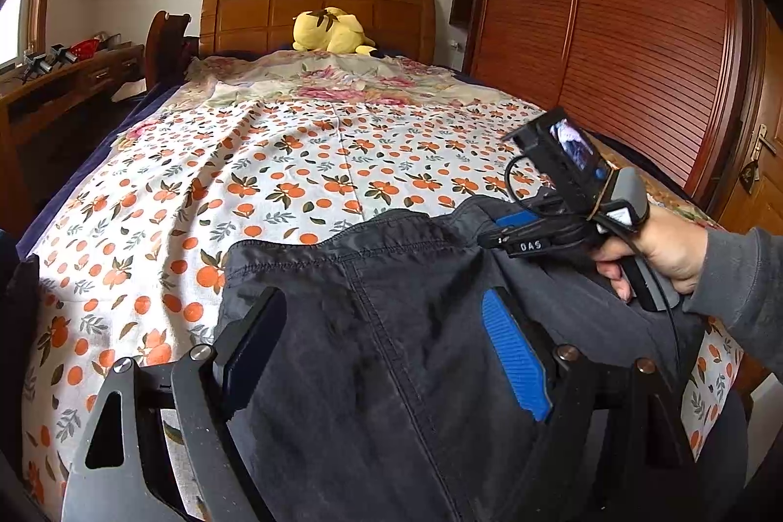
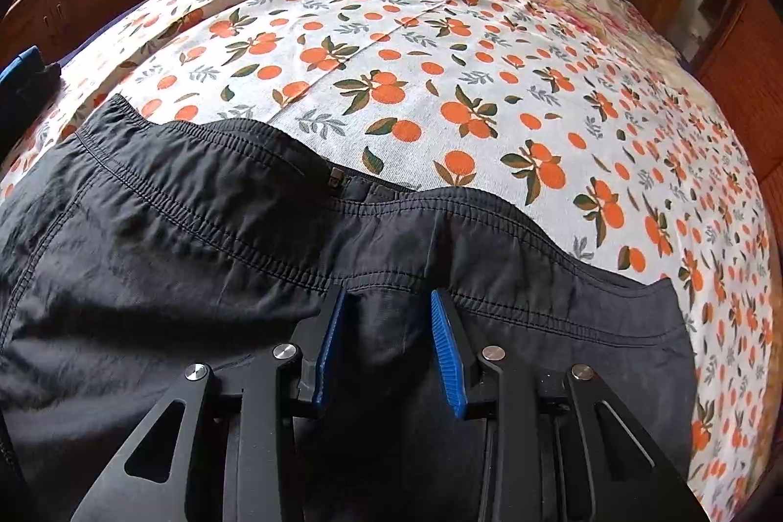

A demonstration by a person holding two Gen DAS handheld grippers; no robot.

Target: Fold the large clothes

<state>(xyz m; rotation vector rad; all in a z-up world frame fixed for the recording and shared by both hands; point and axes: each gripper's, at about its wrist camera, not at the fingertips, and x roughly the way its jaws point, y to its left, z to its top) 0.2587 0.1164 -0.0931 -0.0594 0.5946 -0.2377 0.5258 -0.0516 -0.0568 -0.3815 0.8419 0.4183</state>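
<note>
Dark navy trousers (image 1: 381, 351) lie at the near end of the bed, waistband toward the headboard. My left gripper (image 1: 386, 355) is open, its jaws wide apart with the cloth lying between and over them. In the right wrist view the trousers (image 2: 171, 258) spread across the foreground with the waistband and a zip pull (image 2: 337, 175) showing. My right gripper (image 2: 389, 341) is open, its blue pads (image 2: 448, 355) standing either side of a ridge of waistband cloth without pinching it. The right gripper also shows in the left wrist view (image 1: 509, 228), held by a hand over the trousers' right edge.
The bed is covered by a white sheet with orange fruit print (image 1: 293, 179) and a floral cloth near the headboard. A yellow plush toy (image 1: 333, 30) lies by the headboard. A wooden wardrobe (image 1: 611, 23) stands to the right, a desk (image 1: 63, 77) to the left.
</note>
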